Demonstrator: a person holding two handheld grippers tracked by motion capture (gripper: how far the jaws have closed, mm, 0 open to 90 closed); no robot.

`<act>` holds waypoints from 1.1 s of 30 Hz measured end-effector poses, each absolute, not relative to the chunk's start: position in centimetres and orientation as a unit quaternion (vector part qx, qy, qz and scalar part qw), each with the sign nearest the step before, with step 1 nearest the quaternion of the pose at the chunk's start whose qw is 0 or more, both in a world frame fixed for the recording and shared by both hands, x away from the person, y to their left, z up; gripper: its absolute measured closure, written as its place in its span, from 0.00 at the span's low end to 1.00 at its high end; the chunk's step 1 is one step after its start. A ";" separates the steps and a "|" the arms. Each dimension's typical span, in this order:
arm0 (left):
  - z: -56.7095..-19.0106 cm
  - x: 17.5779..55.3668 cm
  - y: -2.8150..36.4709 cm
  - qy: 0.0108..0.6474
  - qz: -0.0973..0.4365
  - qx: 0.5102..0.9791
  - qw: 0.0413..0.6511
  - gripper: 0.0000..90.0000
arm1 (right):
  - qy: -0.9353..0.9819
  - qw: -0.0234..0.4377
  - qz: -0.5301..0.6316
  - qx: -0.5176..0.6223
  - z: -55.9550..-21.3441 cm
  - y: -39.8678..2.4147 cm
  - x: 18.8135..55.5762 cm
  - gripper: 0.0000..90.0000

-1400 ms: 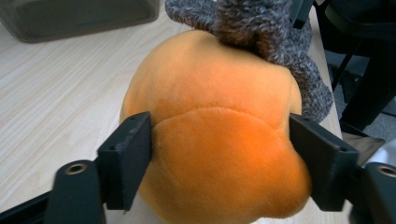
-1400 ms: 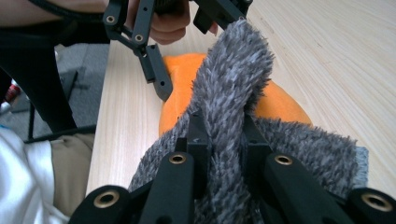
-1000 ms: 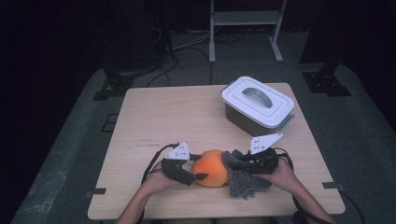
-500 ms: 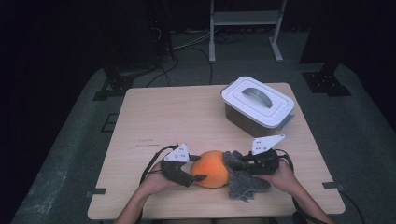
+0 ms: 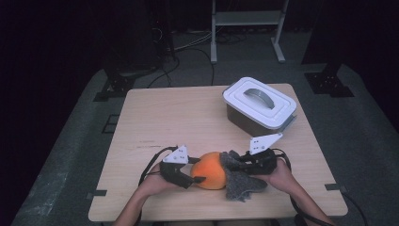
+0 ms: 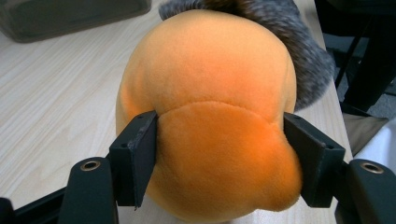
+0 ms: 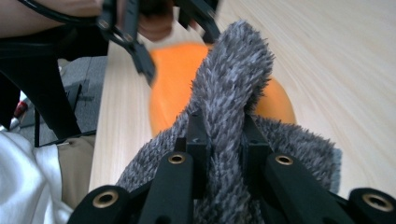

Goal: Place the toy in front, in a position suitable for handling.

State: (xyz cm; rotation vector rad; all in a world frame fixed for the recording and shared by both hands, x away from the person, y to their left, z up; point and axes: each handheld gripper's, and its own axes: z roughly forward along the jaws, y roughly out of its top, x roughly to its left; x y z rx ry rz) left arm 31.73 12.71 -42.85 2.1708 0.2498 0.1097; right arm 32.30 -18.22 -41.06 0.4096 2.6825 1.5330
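Squarely between jaws, orange plush (image 6: 210, 116).

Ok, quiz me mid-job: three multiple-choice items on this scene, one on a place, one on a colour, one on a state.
1. Where is the lidded box?
A far right of the table
B near left
C on the floor

2. What colour is the plush ball?
A green
B orange
C blue

3. What does the right tool do?
A hangs open
B pinches the grey cloth
C holds the lid

Answers:
1 A: it stands toward the far right corner.
2 B: orange in all views.
3 B: cloth is squeezed between its jaws.
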 end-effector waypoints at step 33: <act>-42.0 31.6 11.3 0.077 0.146 0.878 0.450 0.49 | 0.850 0.030 0.512 0.120 -39.3 -17.9 32.2 0.86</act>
